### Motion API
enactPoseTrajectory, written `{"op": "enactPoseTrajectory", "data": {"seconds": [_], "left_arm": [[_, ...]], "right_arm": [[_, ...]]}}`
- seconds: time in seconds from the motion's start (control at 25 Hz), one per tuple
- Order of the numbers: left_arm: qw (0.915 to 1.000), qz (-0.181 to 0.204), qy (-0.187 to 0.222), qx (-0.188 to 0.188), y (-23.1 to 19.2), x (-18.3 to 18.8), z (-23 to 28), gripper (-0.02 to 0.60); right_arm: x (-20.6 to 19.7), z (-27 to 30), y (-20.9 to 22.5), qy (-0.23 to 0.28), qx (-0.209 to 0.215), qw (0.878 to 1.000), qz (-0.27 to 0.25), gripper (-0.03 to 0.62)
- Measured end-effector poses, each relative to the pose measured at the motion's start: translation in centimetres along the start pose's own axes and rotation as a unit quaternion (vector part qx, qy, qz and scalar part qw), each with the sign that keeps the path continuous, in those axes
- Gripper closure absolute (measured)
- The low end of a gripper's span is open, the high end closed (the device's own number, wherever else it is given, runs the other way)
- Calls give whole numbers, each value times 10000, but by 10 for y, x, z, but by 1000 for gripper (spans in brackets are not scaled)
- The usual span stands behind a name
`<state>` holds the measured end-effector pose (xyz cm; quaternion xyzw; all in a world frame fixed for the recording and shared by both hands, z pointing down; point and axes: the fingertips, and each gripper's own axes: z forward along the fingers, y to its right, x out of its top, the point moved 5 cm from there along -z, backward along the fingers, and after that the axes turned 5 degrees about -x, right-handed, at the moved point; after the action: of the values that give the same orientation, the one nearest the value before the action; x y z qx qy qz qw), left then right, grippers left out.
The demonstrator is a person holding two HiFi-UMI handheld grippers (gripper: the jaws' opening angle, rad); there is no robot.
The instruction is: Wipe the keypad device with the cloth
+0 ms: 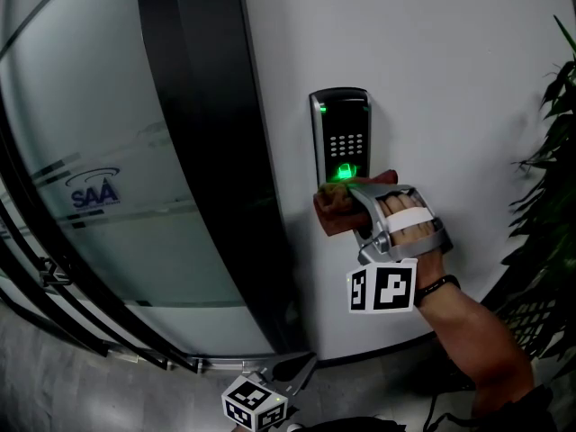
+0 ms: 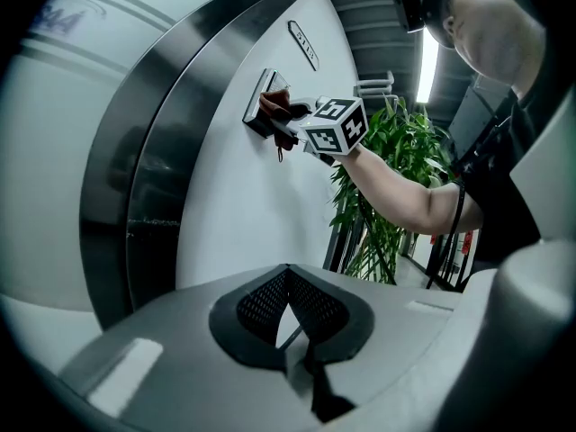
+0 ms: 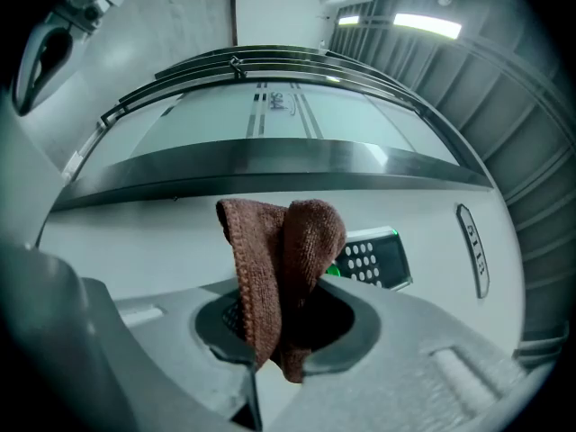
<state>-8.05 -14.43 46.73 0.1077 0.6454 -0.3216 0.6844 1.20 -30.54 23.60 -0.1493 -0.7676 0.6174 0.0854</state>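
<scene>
Far left: frosted glass door panel with a blue logo [image 1: 94,192], then a dark metal door post [image 1: 207,151] running up the white wall [image 1: 432,61]. The left gripper [image 2: 290,318] hangs low, well apart from the work, jaws together with nothing between them. Right of the post, the black wall-mounted keypad device with a silver rim [image 1: 341,138] has its green sensor lit below the number keys. The bunched brown terry cloth [image 1: 335,207] sits at the device's lower end, apparently pressed against the sensor area. It is clamped in the right gripper [image 3: 279,327], with folds standing out past the jaw tips. Far right: green leafy plant [image 1: 549,169], clear of the arm. Judgement: wiping is under way at the bottom, and the keys and upper face are likely left to do. To do it well, lead with the cloth's protruding fold so the jaws never touch the face, use light, even pressure in slow upward passes, and cover the rim edges too.
</scene>
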Motion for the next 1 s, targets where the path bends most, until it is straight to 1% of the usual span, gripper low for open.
{"op": "enactPoseTrajectory", "data": {"seconds": [0.32, 0.64, 0.88, 1.0], "left_arm": [[10000, 4, -39, -27, 4, -1, -1, 565], [10000, 47, -47, 41, 2, -3, -4, 565], [9999, 113, -30, 102, 1, -2, -10, 565], [9999, 108, -52, 112, 1, -1, -13, 565]], "right_arm": [[1, -5, -19, 52, 198, 9998, 66, 539], [1, -7, -29, 51, 307, 9994, 177, 539], [-5, -4, -51, -94, 776, 9965, 291, 539], [-6, -7, -57, -94, 887, 9955, 315, 539]]}}
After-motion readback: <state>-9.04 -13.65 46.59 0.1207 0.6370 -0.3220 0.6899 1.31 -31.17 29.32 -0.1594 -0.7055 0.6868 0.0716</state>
